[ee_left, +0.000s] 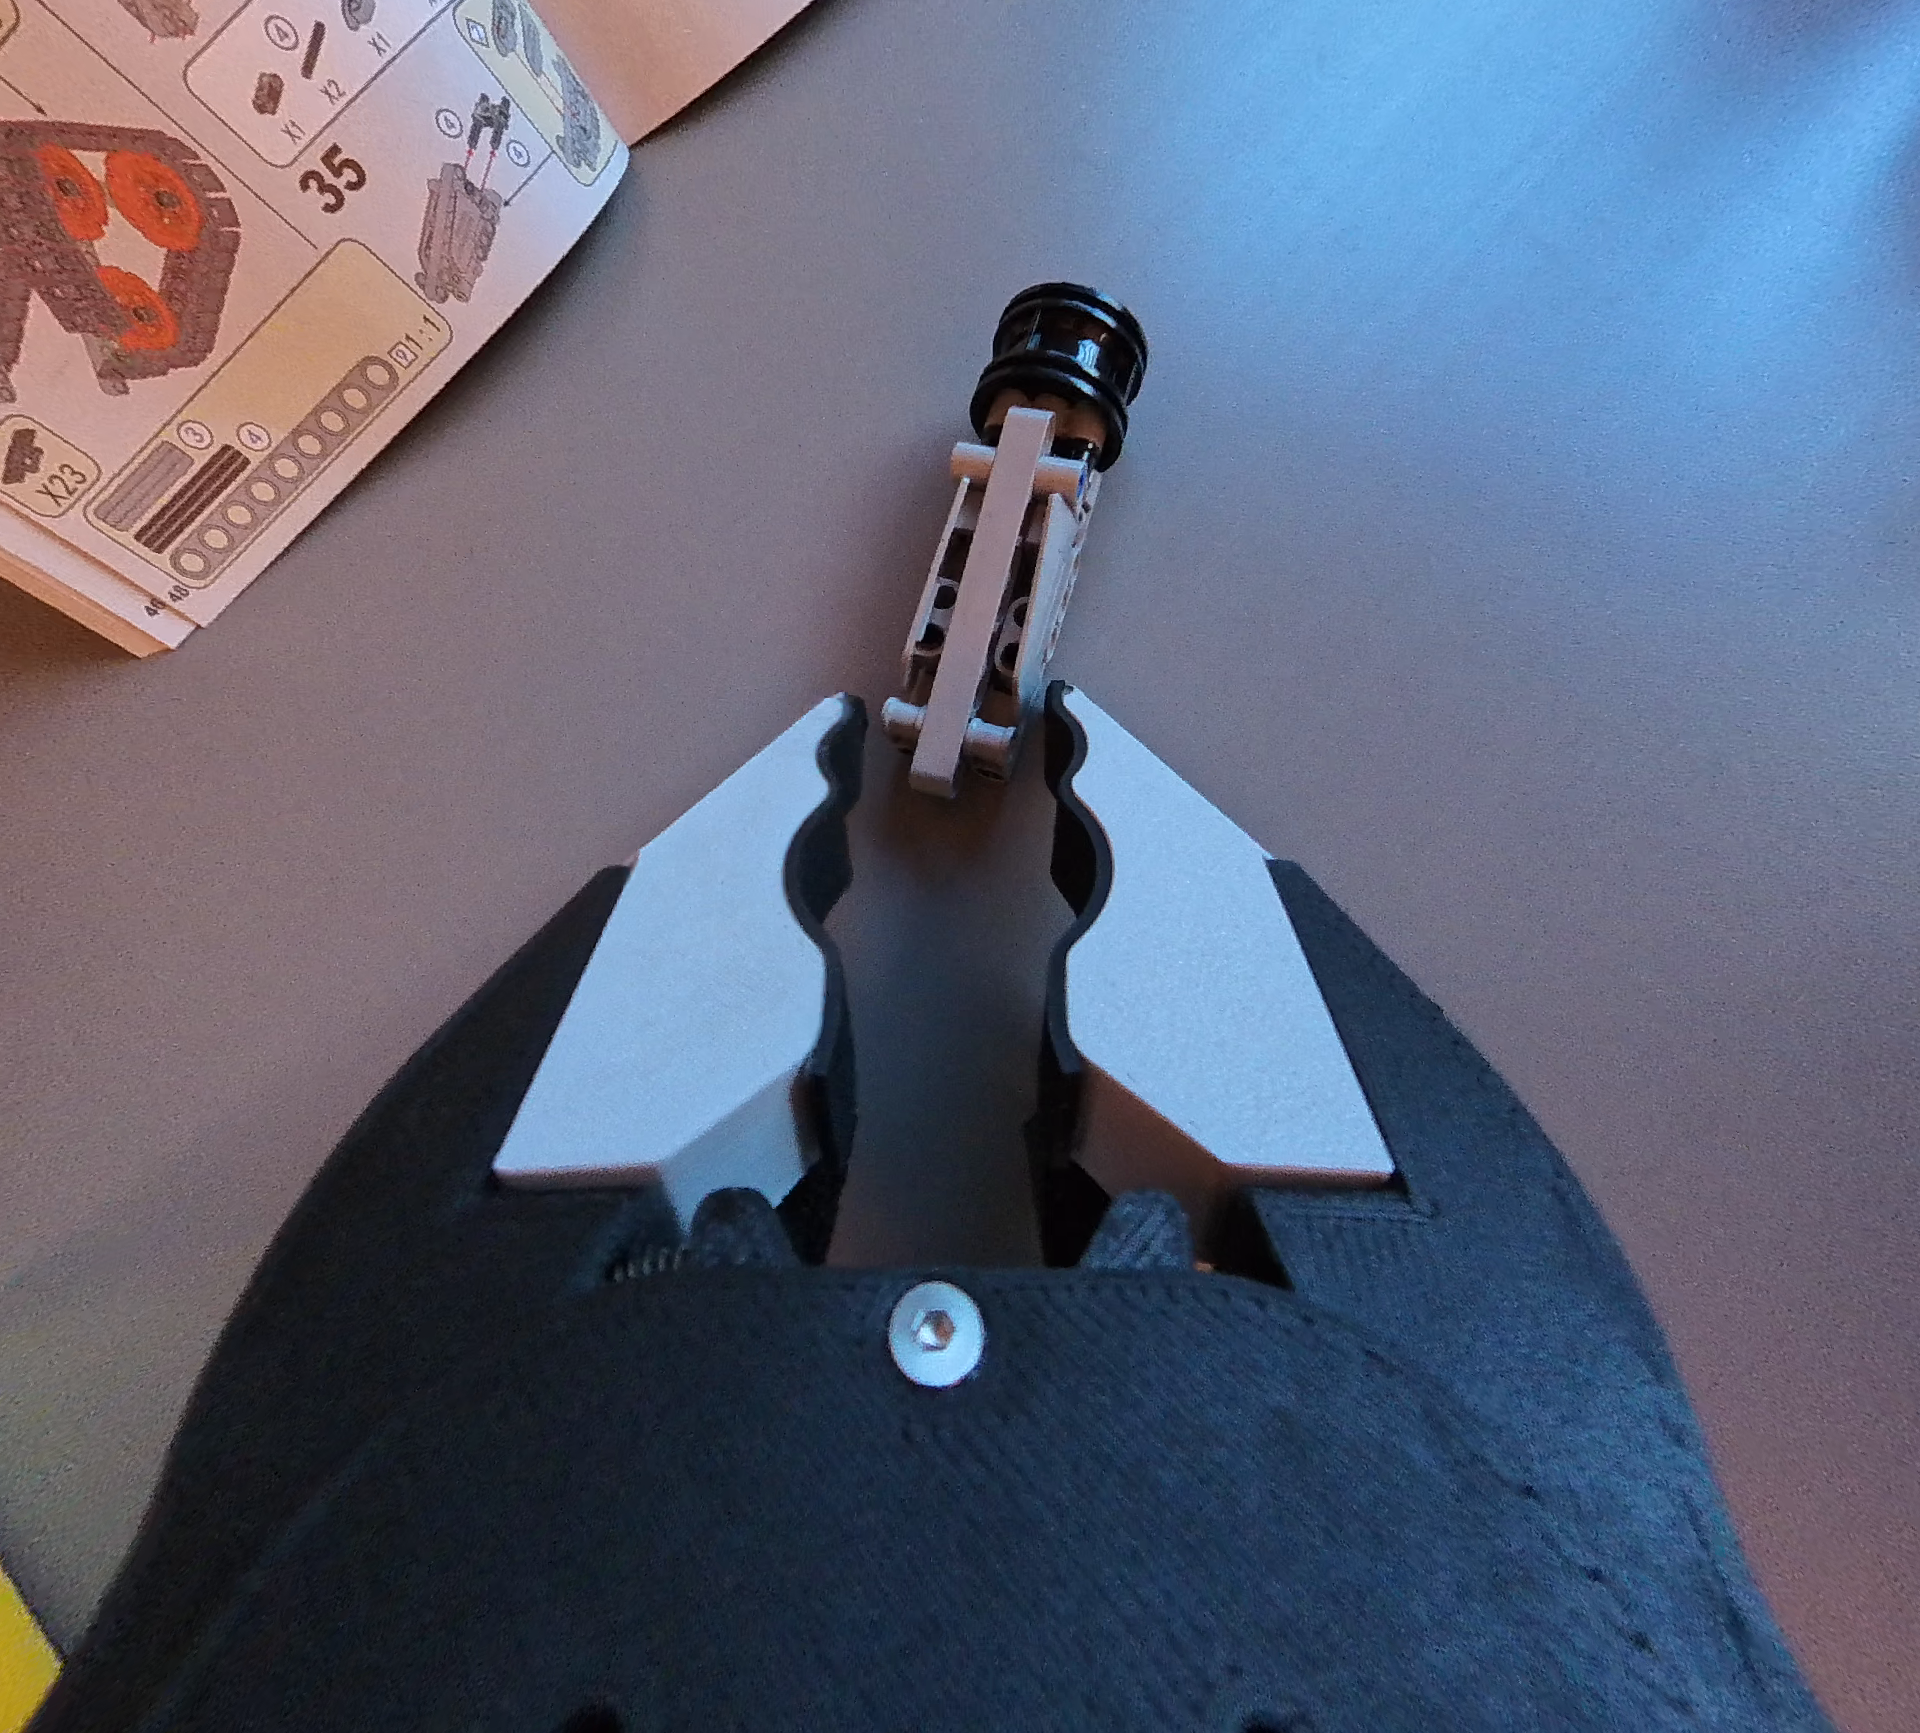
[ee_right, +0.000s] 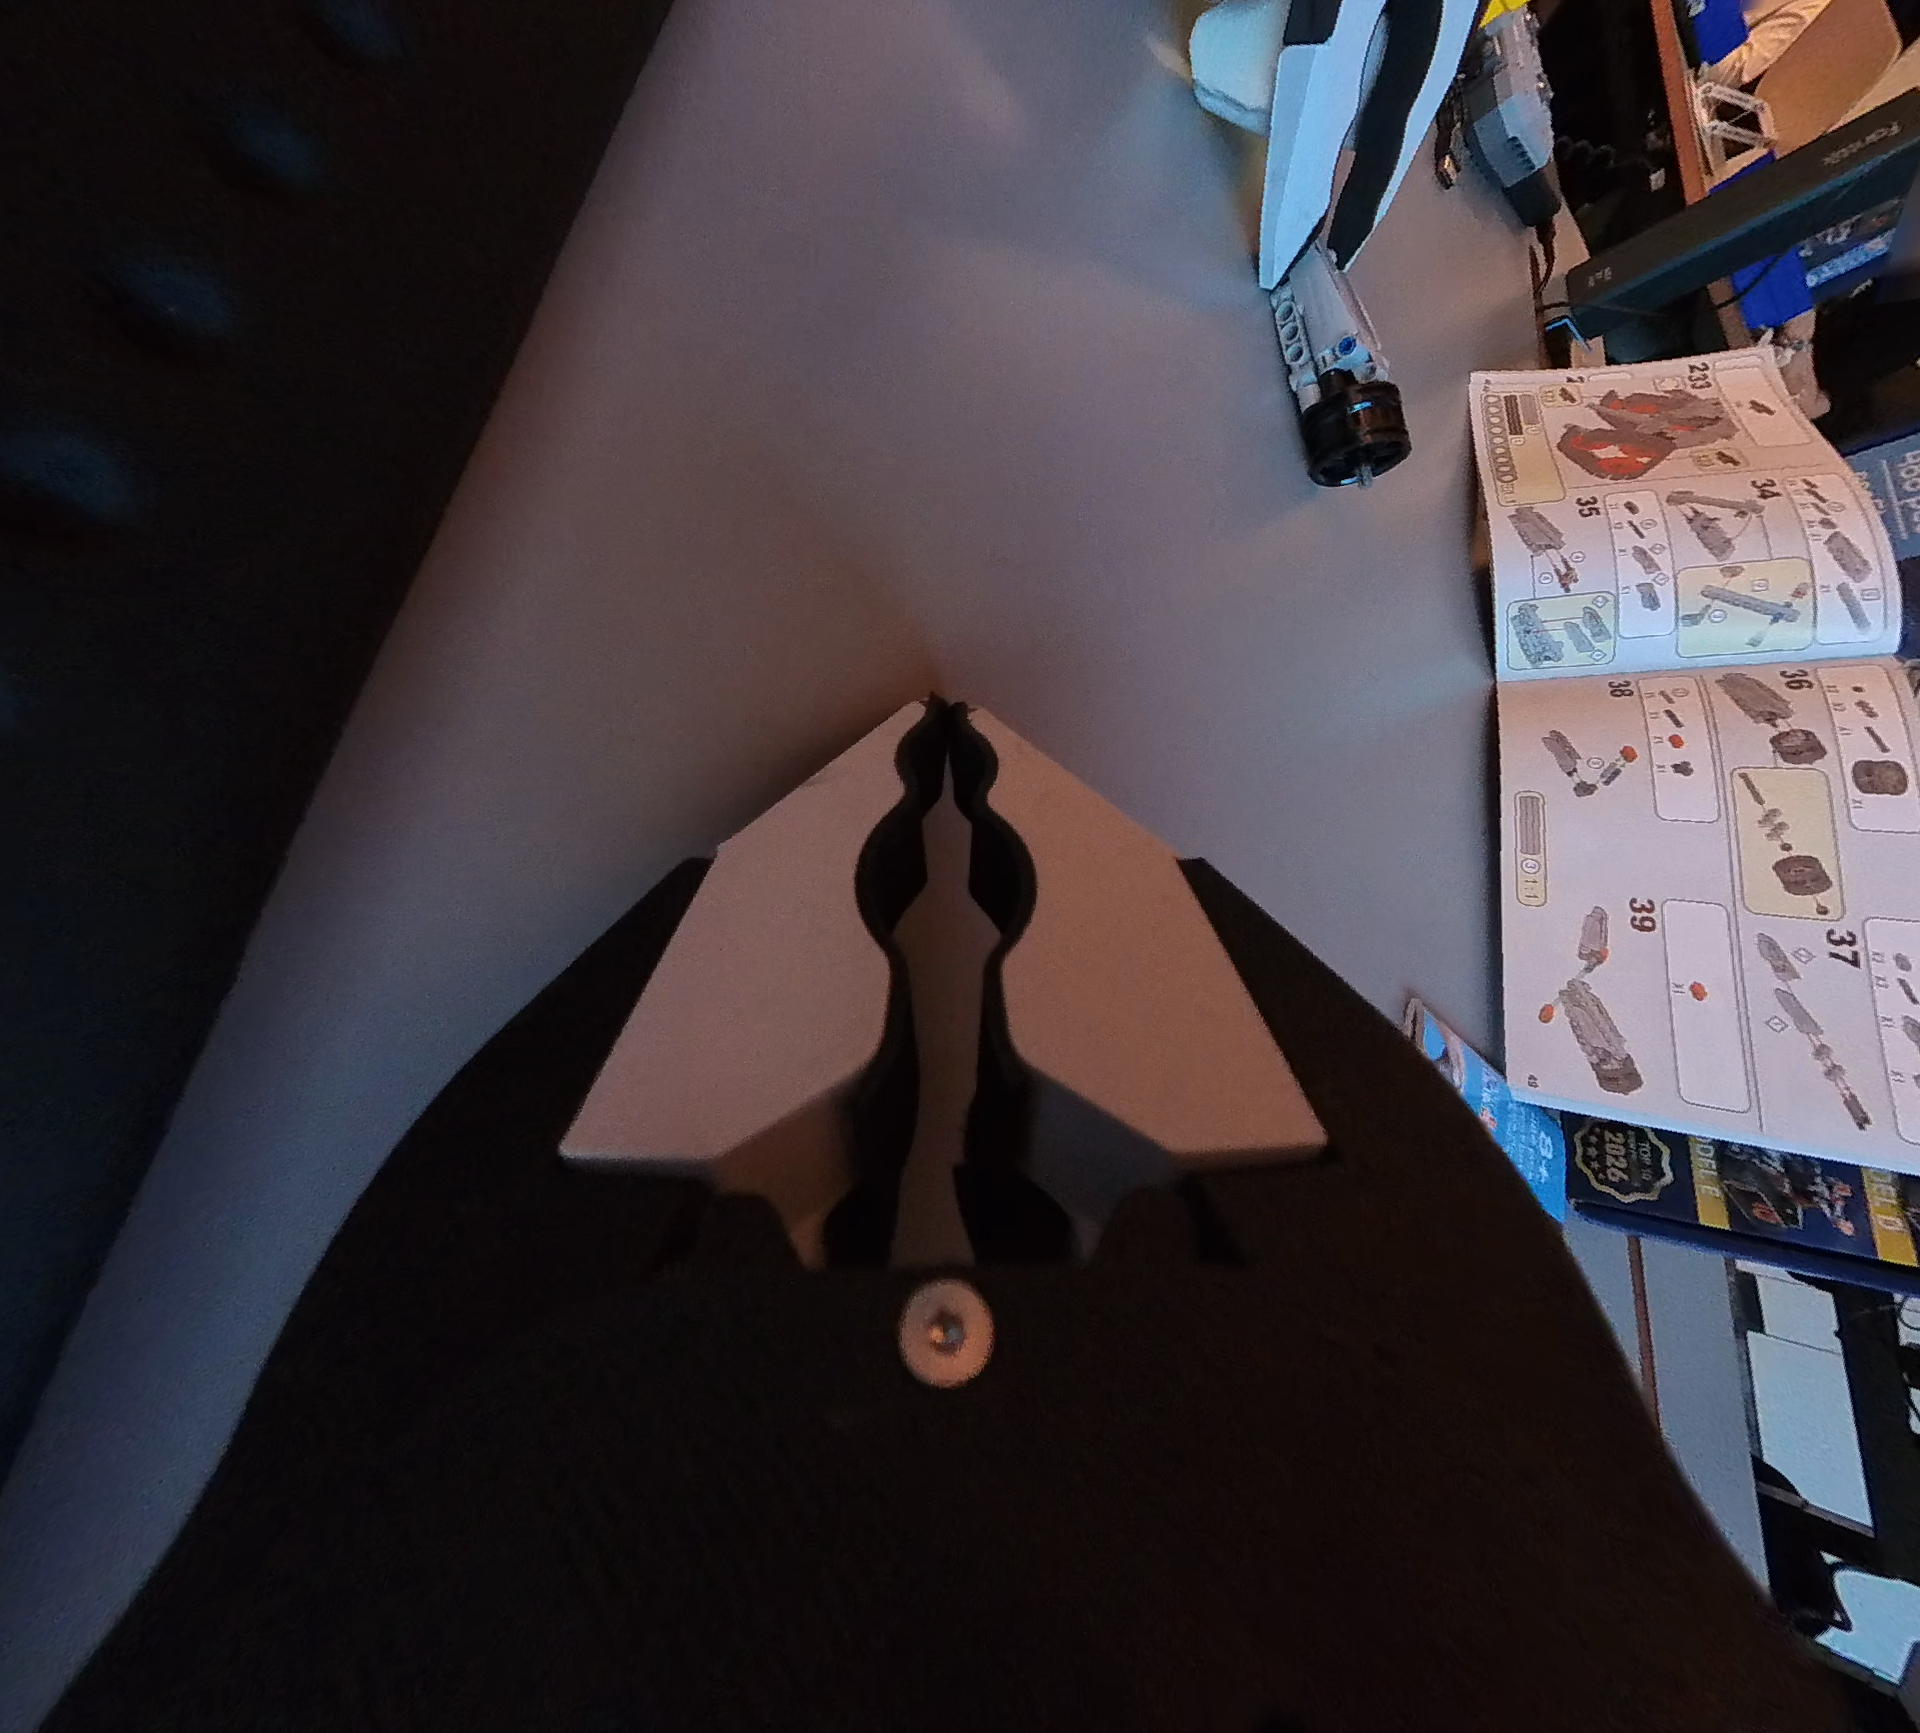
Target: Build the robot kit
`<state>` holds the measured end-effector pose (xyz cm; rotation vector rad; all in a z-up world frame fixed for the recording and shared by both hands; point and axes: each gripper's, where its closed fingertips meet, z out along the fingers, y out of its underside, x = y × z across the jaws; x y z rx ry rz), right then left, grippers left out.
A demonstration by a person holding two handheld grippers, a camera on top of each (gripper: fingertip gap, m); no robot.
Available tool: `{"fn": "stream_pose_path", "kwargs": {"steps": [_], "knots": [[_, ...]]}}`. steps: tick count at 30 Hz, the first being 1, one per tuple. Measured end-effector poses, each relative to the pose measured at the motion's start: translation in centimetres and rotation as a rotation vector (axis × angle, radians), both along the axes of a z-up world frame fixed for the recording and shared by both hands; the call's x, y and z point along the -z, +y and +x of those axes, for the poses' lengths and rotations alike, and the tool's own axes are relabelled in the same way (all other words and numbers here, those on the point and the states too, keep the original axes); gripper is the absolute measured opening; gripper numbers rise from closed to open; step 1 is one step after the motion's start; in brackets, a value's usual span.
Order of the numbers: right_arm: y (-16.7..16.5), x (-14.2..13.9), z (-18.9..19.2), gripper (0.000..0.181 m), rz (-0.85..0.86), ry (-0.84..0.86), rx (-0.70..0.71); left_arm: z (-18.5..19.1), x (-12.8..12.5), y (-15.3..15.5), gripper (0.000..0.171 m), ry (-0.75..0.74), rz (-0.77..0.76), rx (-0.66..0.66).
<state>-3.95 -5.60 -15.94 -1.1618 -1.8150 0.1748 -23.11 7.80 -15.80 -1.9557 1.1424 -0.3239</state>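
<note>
The left gripper [ee_left: 954, 727], jaws apart, straddles the near end of a grey beam assembly [ee_left: 987, 613] lying on the table [ee_left: 1455, 436], its long axis running toward 12 o'clock to a black wheel hub [ee_left: 1060, 369]; the right gripper [ee_right: 943, 709], jaws together and empty, sits well apart.

Instruction booklet [ee_left: 260, 229] cropped by frame.

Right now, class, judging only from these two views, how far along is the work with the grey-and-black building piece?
Done: a small grey piece with a black wheel at its far end is already joined and lies on the table. In hand: the left gripper, jaws open, brackets its near end without clamping. The right gripper is shut, empty, apart. Left: nothing else to judge; the booklet lies open.
</note>
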Motion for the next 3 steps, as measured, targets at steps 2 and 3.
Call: {"fn": "stream_pose_path", "kwargs": {"steps": [2, 3], "knots": [[-0.04, 0.02, 0.01, 0.000, 0.009, -0.005, -0.002, 0.08, 0.03, -0.10, 0.031, 0.000, -0.003, 0.009], [-0.05, 0.03, 0.01, 0.000, 0.012, -0.007, -0.002, 0.09, 0.04, -0.12, 0.031, -0.001, -0.006, 0.010]]}}
